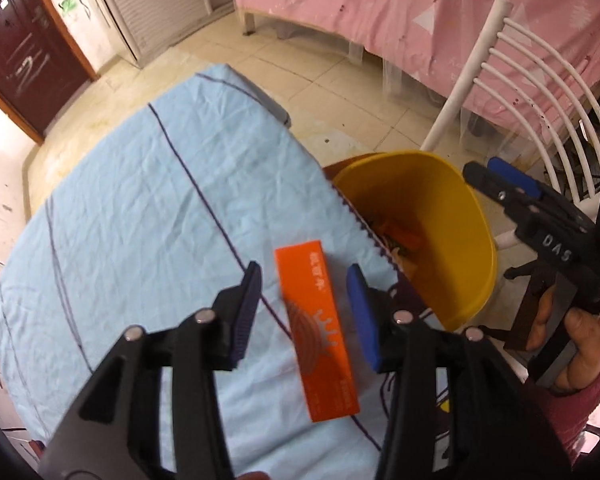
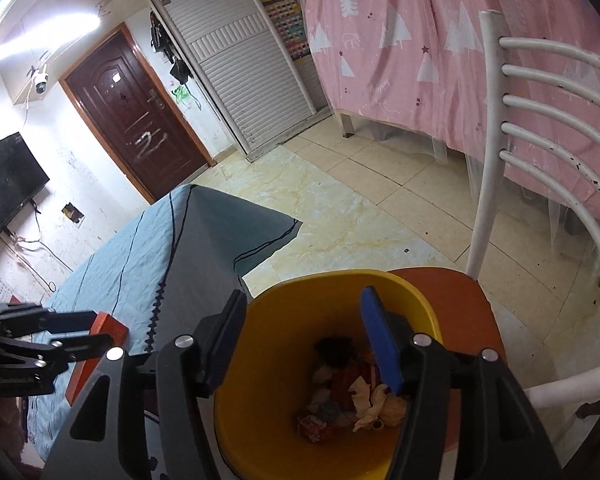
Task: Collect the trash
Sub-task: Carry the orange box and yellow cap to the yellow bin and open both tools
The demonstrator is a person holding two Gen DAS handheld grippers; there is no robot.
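Nearest the left wrist camera, the left hand-held gripper (image 1: 302, 312) points steeply down with its jaws partly open and clear of the orange carton (image 1: 316, 332), which lies flat on the blue-clothed desk (image 1: 140, 200) directly between and below its fingers, untouched on either side. That straddling stance suggests a grasp is being lined up. Just beyond the carton, off the desk edge, the yellow bin (image 2: 340, 292) stands on an orange chair seat (image 2: 460, 300), evidently set close for short drops. Over its mouth hangs the right hand-held gripper (image 2: 306, 340), jaws apart and empty, with crumpled paper scraps (image 2: 364, 396) lying in the bin below it.
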